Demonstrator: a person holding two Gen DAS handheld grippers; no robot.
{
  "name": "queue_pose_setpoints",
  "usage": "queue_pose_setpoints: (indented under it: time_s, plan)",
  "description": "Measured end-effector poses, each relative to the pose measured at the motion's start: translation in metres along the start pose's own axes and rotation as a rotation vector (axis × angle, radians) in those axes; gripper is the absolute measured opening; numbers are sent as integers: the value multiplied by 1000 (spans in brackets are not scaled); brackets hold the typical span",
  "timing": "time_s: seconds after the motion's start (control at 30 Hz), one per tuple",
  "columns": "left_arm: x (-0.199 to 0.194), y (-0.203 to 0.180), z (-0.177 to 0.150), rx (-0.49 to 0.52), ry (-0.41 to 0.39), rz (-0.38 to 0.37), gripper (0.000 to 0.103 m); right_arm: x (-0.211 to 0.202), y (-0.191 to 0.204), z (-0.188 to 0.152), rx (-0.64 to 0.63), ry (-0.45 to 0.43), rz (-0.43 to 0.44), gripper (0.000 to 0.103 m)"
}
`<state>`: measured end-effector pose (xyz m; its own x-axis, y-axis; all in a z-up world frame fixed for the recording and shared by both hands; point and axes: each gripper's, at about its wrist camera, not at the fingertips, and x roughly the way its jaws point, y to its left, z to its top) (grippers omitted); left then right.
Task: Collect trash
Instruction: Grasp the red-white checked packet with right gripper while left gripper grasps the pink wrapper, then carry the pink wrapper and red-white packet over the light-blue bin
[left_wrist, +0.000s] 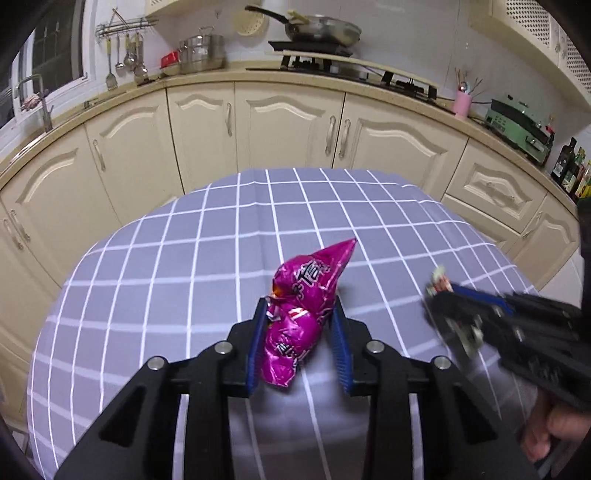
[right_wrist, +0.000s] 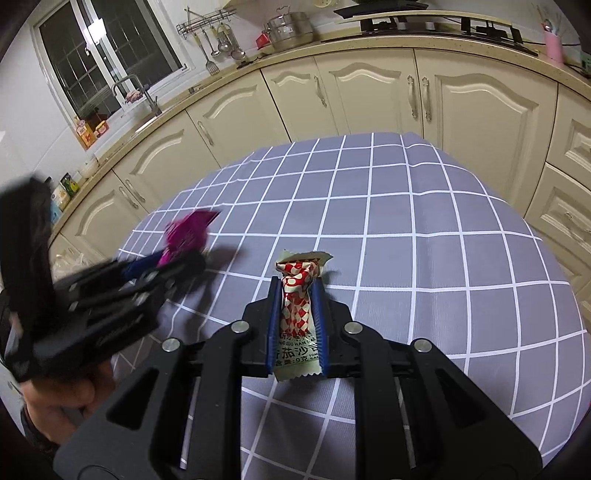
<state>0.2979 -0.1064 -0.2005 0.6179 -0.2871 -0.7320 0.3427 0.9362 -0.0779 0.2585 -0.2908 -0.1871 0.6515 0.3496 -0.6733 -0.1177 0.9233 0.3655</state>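
Wrapper (left_wrist: 299, 314) left of sachet (right_wrist: 300, 306), both above the table (left_wrist: 184, 258), cabinets (left_wrist: 288, 129) behind.

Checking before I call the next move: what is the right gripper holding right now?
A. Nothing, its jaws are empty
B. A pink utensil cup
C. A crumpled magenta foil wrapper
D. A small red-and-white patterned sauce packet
D. In the right wrist view the right gripper has its blue pads shut on the red-and-white sauce packet; the magenta wrapper sits between the left gripper fingers instead.
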Motion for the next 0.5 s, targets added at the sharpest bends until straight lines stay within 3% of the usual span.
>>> queue_pose_setpoints:
  time_s: [0.23, 0.5]
  plan:
    - [-62, -3, -44, -66, -77, -26, 31, -17, 6, -7, -13, -23, 21, 17]
    - [-116, -20, -80, -80, -143, -62, 31, -79, 35, -44, -102, -65, -21, 17]
